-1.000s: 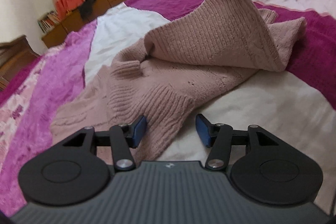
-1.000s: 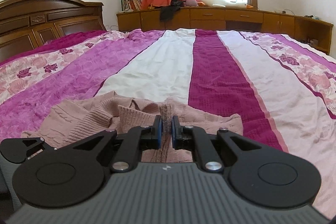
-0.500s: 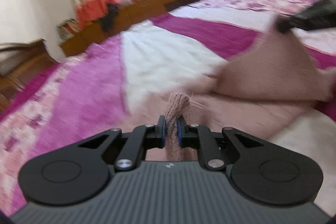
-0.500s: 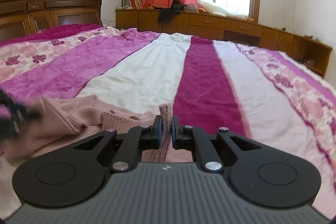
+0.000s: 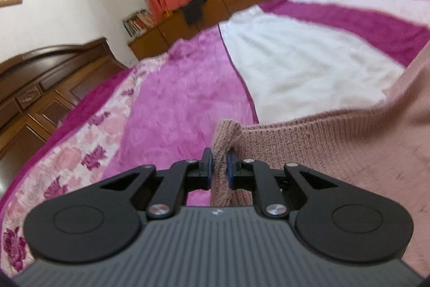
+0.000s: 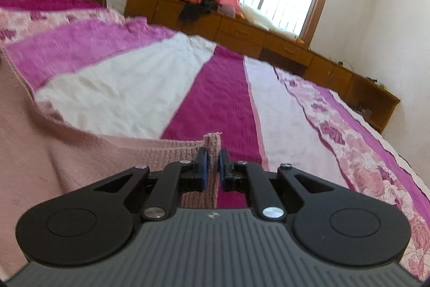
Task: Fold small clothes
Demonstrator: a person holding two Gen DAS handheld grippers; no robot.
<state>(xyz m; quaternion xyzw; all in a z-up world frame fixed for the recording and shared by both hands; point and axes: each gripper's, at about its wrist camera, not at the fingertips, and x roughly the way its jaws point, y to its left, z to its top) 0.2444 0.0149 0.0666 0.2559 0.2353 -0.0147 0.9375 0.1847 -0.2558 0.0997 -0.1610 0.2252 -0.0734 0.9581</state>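
Observation:
A dusty-pink knitted sweater (image 5: 336,141) hangs lifted above the bed, stretched between my two grippers. My left gripper (image 5: 219,156) is shut on one knitted corner, which bunches up between the blue pads; the cloth spreads away to the right. In the right wrist view the same sweater (image 6: 67,152) fills the lower left. There my right gripper (image 6: 211,159) is shut on the other corner, a ribbed edge that sticks up between its pads. The lower part of the sweater is hidden below both grippers.
A bedspread (image 6: 228,104) striped in magenta, white and floral pink lies underneath. A dark wooden headboard (image 5: 40,88) stands at the left. Low wooden cabinets (image 6: 282,47) with a dark garment (image 6: 199,8) run under the curtained window at the far side.
One second ago my left gripper was open before the sweater's hem; it has since shut on a corner. Both grippers have risen and tilted, lifting the sweater off the bed and spreading it.

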